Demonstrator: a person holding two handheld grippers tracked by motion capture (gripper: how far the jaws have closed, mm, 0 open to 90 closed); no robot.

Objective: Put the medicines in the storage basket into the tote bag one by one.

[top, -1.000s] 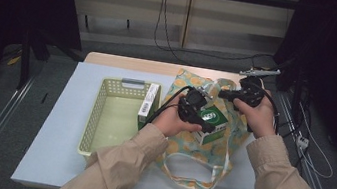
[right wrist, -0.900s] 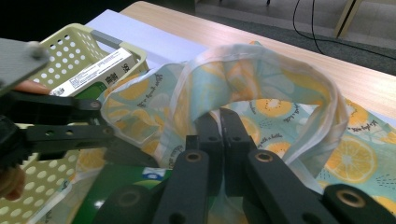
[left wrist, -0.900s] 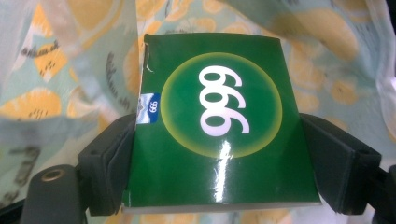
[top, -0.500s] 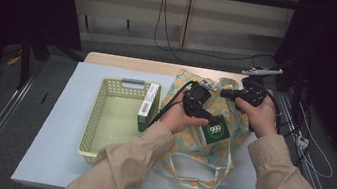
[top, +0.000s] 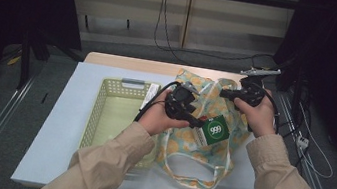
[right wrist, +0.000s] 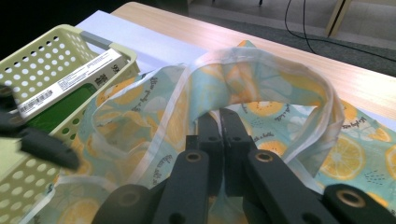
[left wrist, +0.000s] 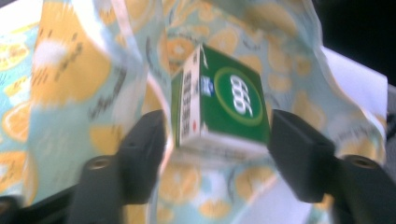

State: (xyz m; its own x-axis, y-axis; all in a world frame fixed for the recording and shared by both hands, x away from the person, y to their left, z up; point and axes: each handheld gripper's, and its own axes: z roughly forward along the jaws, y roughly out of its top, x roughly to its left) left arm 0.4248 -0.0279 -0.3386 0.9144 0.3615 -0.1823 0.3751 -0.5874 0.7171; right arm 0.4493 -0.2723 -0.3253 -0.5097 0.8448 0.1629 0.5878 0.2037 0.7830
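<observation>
The bag (top: 211,131) is thin printed cloth, pale blue with orange citrus slices, white-edged and slack, its looped handles lying toward the person. The box (left wrist: 224,102) is stiff green and white card, square-cornered, with a ringed white mark on its green face.

The basket (top: 112,116) is pale yellow-green plastic, rectangular, its walls punched with round holes; a second box (right wrist: 70,79) with a white barcoded side leans in it against the wall nearest the bag.

The left gripper (left wrist: 219,140) has just been closing its jaws. The green box stands between them over the bag's cloth; one pad is at its green face, the other looks just clear of its white side.

The right gripper (right wrist: 222,126) has its jaws pinched on the bag's rim, holding a fold of cloth up.
</observation>
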